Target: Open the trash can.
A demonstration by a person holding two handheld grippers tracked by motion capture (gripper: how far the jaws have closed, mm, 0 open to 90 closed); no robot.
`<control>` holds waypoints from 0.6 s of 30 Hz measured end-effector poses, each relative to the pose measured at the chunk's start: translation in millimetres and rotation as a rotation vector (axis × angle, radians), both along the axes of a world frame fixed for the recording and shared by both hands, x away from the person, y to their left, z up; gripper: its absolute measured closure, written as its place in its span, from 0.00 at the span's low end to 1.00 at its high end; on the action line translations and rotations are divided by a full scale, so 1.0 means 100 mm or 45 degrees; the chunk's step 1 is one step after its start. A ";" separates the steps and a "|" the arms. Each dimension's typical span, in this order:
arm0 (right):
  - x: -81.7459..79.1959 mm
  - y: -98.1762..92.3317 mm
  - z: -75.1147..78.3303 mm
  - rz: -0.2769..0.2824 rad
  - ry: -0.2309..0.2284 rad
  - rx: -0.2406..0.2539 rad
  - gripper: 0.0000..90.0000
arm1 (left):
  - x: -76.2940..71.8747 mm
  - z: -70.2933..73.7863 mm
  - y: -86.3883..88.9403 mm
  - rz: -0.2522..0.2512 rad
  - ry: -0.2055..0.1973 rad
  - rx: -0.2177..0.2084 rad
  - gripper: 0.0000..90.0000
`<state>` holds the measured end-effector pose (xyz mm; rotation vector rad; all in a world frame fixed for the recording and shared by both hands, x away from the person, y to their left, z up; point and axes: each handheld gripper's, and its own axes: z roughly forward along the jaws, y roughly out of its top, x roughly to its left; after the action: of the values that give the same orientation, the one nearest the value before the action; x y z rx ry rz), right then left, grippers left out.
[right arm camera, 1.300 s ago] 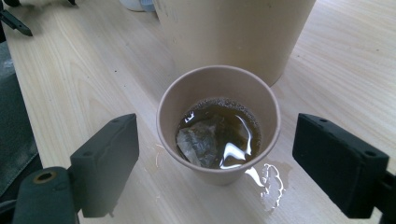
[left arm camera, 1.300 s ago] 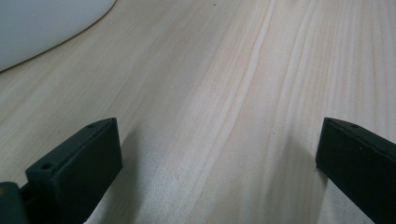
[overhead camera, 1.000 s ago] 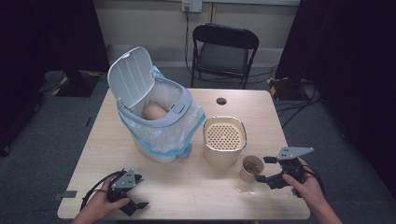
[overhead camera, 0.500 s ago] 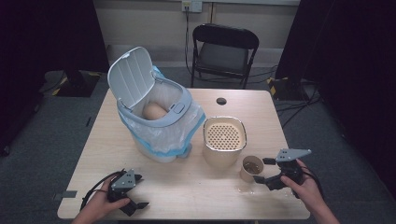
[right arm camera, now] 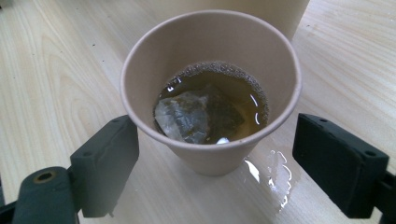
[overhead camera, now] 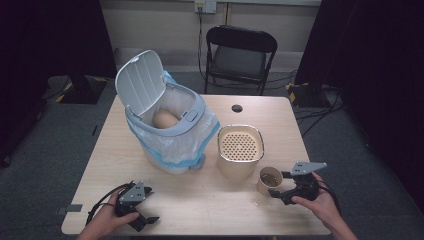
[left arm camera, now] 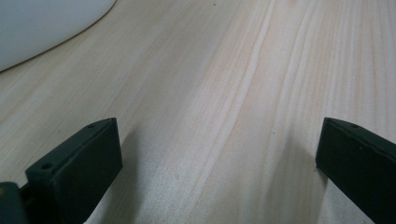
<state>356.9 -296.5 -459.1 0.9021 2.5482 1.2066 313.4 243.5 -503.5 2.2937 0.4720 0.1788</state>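
I am bringing the right gripper (right arm camera: 215, 158) in around the paper cup (right arm camera: 210, 88), its jaws spread wide on either side of the wall and not yet touching it. The cup is standing upright on the worktop (overhead camera: 210, 200) just in front of the beige strainer tub (overhead camera: 240, 150), holding brown tea with a teabag (right arm camera: 187, 116) sunk in it. I am keeping the approach low and level, I judge, because the cup is thin and part full; a small spill (right arm camera: 271, 179) is already glistening beside its base. The left gripper (overhead camera: 137, 210) is resting well to the left of the tub, in front of the open lidded bin (overhead camera: 165, 125), jaws apart and gripping nothing, out of the way.
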 end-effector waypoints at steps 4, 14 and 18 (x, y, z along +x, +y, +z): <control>0.01 0.02 -0.04 0.004 -0.002 0.007 0.16 | 0.00 0.00 0.00 0.000 0.001 -0.001 0.00; 0.05 0.08 -0.11 0.020 -0.005 0.016 0.17 | 0.00 0.00 0.00 0.004 0.002 0.000 0.00; 0.08 0.08 -0.13 0.024 -0.005 0.038 0.19 | 0.00 0.00 0.00 0.004 0.001 0.001 0.00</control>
<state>365.1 -288.1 -471.6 0.8834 2.5478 1.2536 313.0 243.6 -503.5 2.2941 0.4764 0.1794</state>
